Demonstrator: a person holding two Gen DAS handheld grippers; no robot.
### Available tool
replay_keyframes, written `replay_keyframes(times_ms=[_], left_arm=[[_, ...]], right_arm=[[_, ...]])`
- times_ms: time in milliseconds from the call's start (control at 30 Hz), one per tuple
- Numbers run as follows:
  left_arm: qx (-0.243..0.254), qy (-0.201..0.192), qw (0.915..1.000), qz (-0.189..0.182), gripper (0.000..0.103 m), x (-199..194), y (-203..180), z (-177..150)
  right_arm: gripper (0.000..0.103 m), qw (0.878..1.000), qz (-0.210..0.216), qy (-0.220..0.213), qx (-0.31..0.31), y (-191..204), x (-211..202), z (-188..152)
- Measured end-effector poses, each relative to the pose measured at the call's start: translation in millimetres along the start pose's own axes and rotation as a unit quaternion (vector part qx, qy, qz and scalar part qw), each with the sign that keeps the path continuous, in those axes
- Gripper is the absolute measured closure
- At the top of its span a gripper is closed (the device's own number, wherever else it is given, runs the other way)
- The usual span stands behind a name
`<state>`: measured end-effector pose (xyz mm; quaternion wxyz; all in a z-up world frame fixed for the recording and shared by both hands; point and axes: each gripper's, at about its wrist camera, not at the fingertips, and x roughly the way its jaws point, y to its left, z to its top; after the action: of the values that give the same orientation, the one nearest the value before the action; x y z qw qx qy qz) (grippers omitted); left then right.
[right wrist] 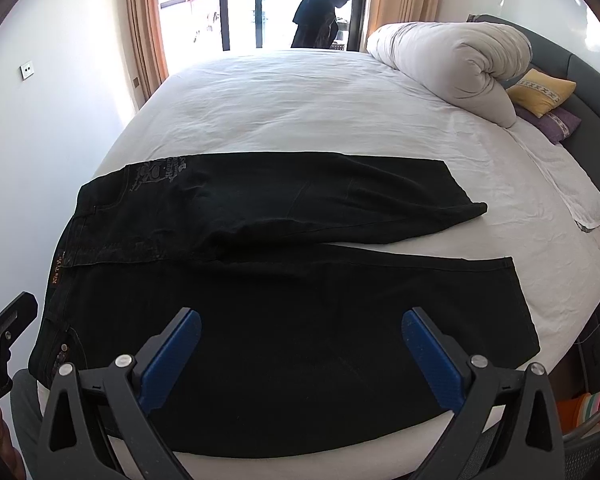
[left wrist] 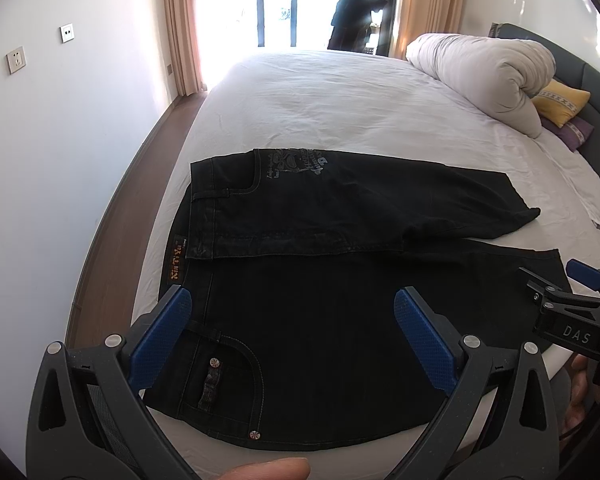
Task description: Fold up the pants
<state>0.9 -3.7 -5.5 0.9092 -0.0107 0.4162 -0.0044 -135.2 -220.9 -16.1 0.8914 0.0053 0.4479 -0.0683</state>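
Left wrist view, bed: the big white bed (left wrist: 320, 108) holds everything, and its round near edge runs right under both claws.
Room to move: the far half of the bed is bare sheet, so there is lots of space to fold away from the person. The rolled duvet (left wrist: 488, 76) and yellow pillow (left wrist: 562, 102) sit well off to the right.
Pants: the black pants (left wrist: 300, 300) lie flat across the near part of the bed, waist to the left, legs to the right. The far leg (right wrist: 300, 196) bends at an angle, so a white gap shows between the two leg ends.
What could go wrong, slipping: the near side of the pants hangs close to the bed edge. A pull toward the person could drag them off.
What could go wrong, crooked fold: the legs do not match, so a fold made now may come out uneven.
What could go wrong, thick cloth: the fabric looks heavy, and a small pinch may lose it.
Left claw (left wrist: 292, 328): spread wide, holding nothing, above the waist and pocket.
Right claw (right wrist: 300, 344): spread wide, holding nothing, above the near leg.
Waist label (left wrist: 176, 260): small orange patch at the left edge.
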Motion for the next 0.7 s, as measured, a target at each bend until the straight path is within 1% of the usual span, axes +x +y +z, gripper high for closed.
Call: replay_keyframes(times_ms=[700], left_arm=[[0.0,0.001,1.0,0.0,0.0,-0.3,-0.1,0.7]], right_arm=[[0.0,1.0,0.0,0.001,-0.001,2.7,0.1,-0.2]])
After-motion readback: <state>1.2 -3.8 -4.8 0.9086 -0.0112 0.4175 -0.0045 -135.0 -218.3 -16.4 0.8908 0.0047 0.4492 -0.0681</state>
